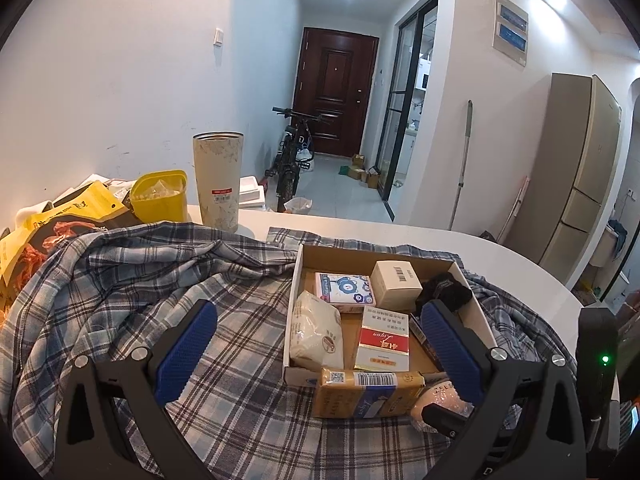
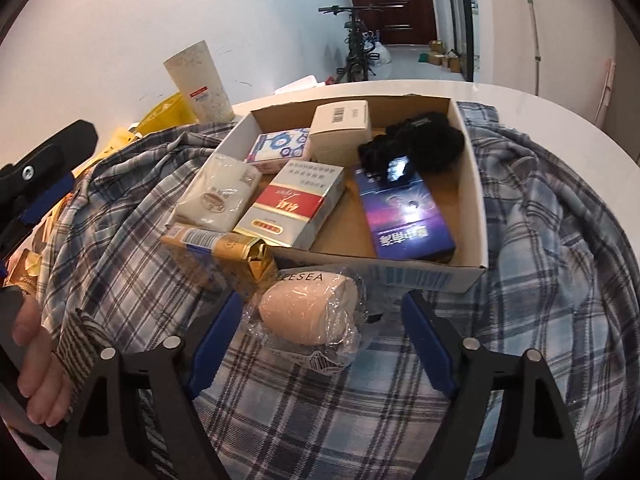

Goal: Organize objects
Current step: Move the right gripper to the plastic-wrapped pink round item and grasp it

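Peach-coloured sponge egg (image 2: 307,312) in crinkly clear wrap, probably a makeup blender, lies on the plaid shirt (image 2: 540,240) before the cardboard box (image 2: 478,200), between the right gripper's (image 2: 324,344) wide-spread jaws; left gripper (image 1: 320,356) gapes wide too.

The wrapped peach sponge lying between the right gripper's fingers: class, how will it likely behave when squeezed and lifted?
The peach sponge looks soft and rounded, so it would probably squash and feel light. Its loose clear wrap looks glossy, so the pads may slip on it. The egg shape might roll on the plaid shirt if nudged.
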The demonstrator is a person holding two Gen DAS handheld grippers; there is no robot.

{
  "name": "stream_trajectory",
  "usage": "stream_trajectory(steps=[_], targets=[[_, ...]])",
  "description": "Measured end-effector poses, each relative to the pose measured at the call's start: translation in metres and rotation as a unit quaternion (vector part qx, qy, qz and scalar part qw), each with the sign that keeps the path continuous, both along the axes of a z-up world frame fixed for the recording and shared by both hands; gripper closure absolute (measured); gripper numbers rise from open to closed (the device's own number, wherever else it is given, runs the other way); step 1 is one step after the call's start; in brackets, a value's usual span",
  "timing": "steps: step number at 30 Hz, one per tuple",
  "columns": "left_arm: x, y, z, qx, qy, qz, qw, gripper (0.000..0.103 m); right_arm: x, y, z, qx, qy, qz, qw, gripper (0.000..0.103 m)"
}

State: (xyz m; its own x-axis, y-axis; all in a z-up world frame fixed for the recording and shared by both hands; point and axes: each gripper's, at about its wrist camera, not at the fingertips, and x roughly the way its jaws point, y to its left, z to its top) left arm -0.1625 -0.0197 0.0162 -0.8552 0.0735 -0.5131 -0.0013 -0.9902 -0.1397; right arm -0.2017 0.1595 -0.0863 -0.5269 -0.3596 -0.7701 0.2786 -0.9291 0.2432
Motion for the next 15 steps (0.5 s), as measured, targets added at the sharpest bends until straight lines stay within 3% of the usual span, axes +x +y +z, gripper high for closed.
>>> stream_trajectory(steps=[6,7,9,13,15], targets=[[-0.001,0.001,-0.002,-0.003,-0.002,0.004,1.0,0.0,0.007,-0.004,0.005,0.002,0.004,0.012,1.0,0.043],[-0.002,0.002,-0.003,-0.006,-0.005,0.005,1.0,0.0,0.008,-0.003,0.007,0.0,0.004,0.013,1.0,0.053],[-0.002,0.002,-0.005,-0.003,-0.006,0.004,1.0,0.0,0.011,0.003,0.014,-0.006,0.007,0.009,1.0,0.06],[-0.005,0.006,-0.008,-0.004,-0.014,-0.004,0.9999,0.0,0.015,0.015,0.028,0.01,0.039,-0.009,0.999,0.067],[-0.006,0.008,-0.011,-0.002,-0.023,-0.012,0.9997,0.0,0.016,0.023,0.035,0.011,0.048,-0.017,0.999,0.084]])
